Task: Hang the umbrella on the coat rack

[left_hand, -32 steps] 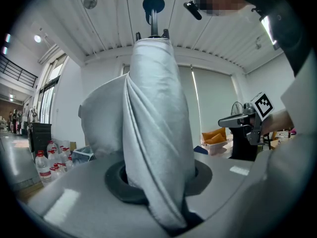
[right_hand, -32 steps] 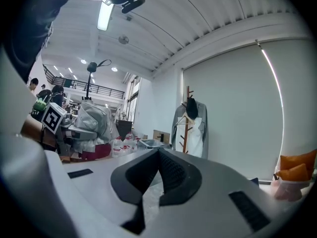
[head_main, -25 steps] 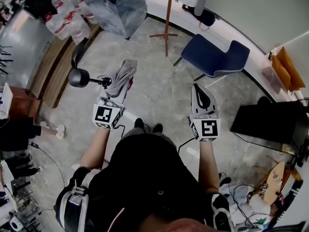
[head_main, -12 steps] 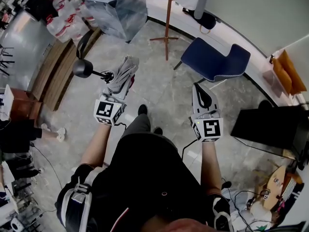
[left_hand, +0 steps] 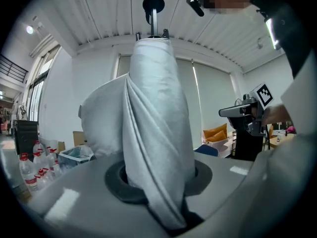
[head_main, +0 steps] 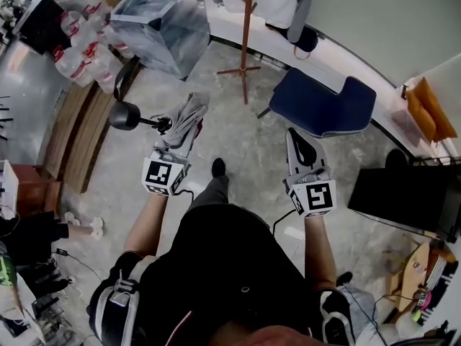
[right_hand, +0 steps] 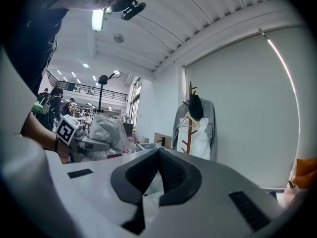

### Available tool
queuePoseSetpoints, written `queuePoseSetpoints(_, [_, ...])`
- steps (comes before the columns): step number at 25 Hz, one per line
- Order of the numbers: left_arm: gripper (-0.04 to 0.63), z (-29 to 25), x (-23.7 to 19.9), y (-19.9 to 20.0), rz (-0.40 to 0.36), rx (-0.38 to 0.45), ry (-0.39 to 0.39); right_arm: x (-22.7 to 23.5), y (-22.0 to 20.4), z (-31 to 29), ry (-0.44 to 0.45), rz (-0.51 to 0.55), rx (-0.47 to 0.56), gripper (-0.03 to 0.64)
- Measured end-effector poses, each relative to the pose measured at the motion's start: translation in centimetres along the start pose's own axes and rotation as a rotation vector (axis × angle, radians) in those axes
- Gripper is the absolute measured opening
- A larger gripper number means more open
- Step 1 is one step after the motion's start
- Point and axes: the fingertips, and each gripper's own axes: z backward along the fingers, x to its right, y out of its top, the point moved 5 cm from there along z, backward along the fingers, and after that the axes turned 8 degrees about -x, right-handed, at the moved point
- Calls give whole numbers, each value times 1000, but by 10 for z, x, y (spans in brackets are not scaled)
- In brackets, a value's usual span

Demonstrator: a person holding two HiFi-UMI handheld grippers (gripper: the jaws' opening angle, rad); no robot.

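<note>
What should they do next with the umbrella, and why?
Probably walk closer to the coat rack. The left gripper is shut on the folded umbrella, but the rack stands across the floor ahead, seemingly out of reach for hanging.

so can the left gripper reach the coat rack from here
Probably not yet: the left gripper, shut on the umbrella, is well short of the coat rack. Only open floor lies between, so walking closer should do.
</note>
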Motion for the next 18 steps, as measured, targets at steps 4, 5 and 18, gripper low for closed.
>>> queuePoseSetpoints(4, [114,-43,-48,4,-11,-1,-48,11,18,-62,-35,-3,-21,2])
queuePoseSetpoints(5, [114,-54,-59,5,-11,0,-59,16,22,-77,-43,-6,-25,2])
queuePoseSetpoints(18, [114,-177,-137,16,13,-24,-107,73,37,-190,-91,5,-71,2])
